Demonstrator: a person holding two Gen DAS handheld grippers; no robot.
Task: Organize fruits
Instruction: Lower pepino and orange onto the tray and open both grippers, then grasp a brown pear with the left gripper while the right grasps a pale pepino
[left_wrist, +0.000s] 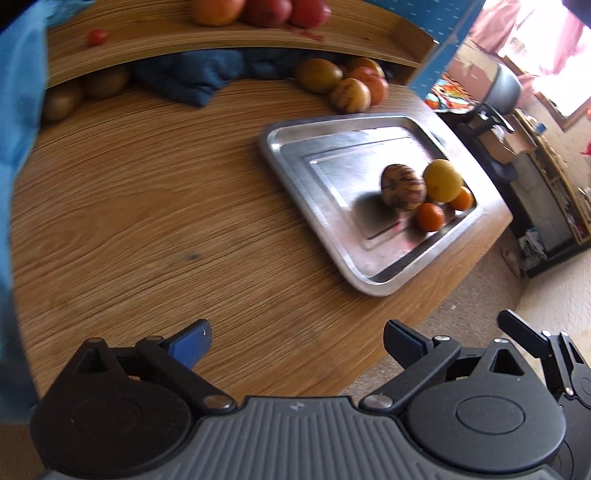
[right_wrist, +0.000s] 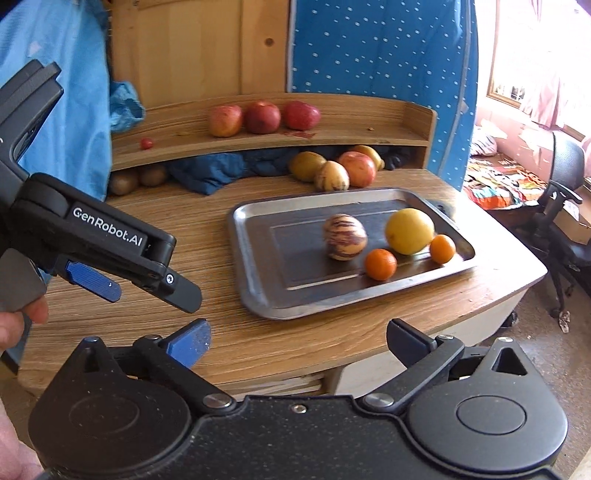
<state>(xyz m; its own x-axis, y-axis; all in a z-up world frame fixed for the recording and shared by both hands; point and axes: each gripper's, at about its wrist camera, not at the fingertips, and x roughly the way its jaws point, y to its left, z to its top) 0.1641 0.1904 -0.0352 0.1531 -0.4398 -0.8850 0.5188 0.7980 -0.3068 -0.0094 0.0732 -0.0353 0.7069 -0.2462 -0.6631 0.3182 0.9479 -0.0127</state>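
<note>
A rectangular brushed-metal tray (right_wrist: 258, 236) with a raised rim lies on the wood-grain table (right_wrist: 147, 332); in it sit a round striped pepino melon (right_wrist: 344, 237), a smooth yellow citrus (right_wrist: 409, 230) and two small oranges (right_wrist: 380, 263), clustered toward its right end; behind, loose fruit (right_wrist: 332, 168) lies beside a crumpled blue cloth (right_wrist: 218, 173), three red apples (right_wrist: 262, 116) on the shelf above; the left gripper (right_wrist: 147, 284) and right gripper (right_wrist: 295, 343) both hang spread wide, holding nothing.
</note>
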